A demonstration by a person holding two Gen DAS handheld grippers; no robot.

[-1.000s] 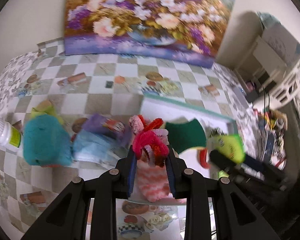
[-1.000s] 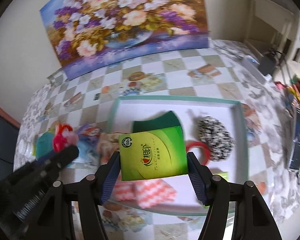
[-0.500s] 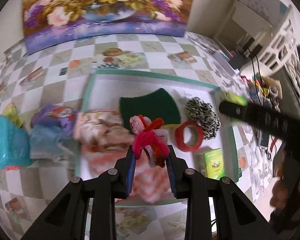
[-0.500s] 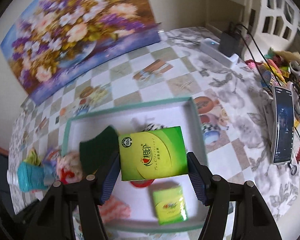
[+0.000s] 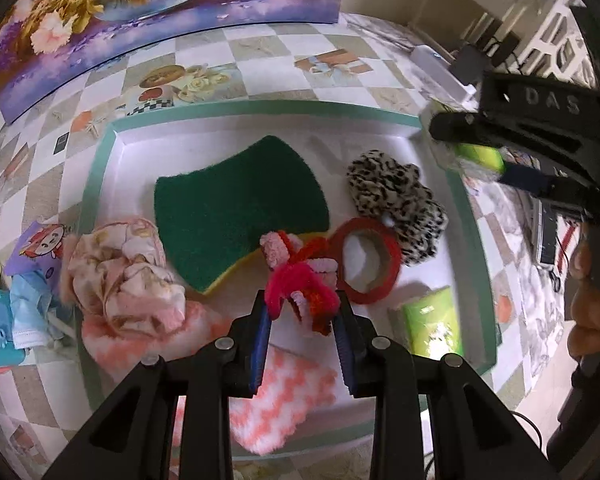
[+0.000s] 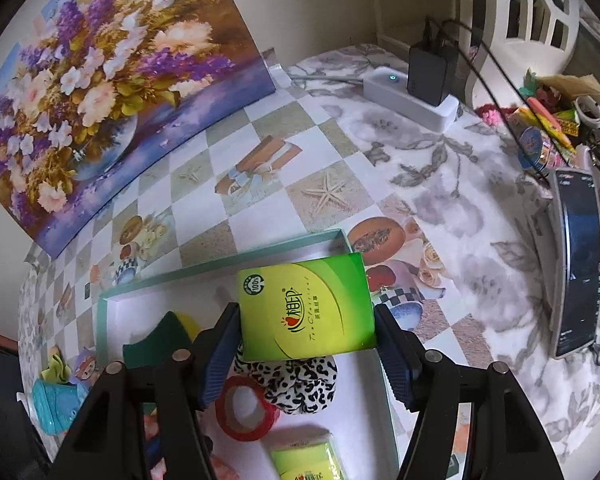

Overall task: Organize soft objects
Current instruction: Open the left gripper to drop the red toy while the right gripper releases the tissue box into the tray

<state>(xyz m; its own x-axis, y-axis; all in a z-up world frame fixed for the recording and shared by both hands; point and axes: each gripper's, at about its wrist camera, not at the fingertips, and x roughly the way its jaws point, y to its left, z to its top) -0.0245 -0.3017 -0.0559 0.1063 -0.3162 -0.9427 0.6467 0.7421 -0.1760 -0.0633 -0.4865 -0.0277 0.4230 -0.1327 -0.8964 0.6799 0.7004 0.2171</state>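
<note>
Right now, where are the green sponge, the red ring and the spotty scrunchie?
green sponge (image 5: 240, 204), left wrist view, middle of its top.
red ring (image 5: 394, 254), left wrist view, right band.
spotty scrunchie (image 5: 396, 196), left wrist view, fuzzy middle.

Landmark: your tray (image 5: 100, 168) lay on the table.
Middle of tray: the sponge (image 5: 240, 208).
Right of sponge: scrunchie (image 5: 396, 204), tape ring (image 5: 392, 256) touching it.
Tray's near right corner: tissue pack (image 5: 434, 324).
Left rim: crumpled cloth (image 5: 120, 272).

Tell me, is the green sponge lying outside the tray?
No, the green sponge lies inside the tray, beside the leopard-print scrunchie.
</note>
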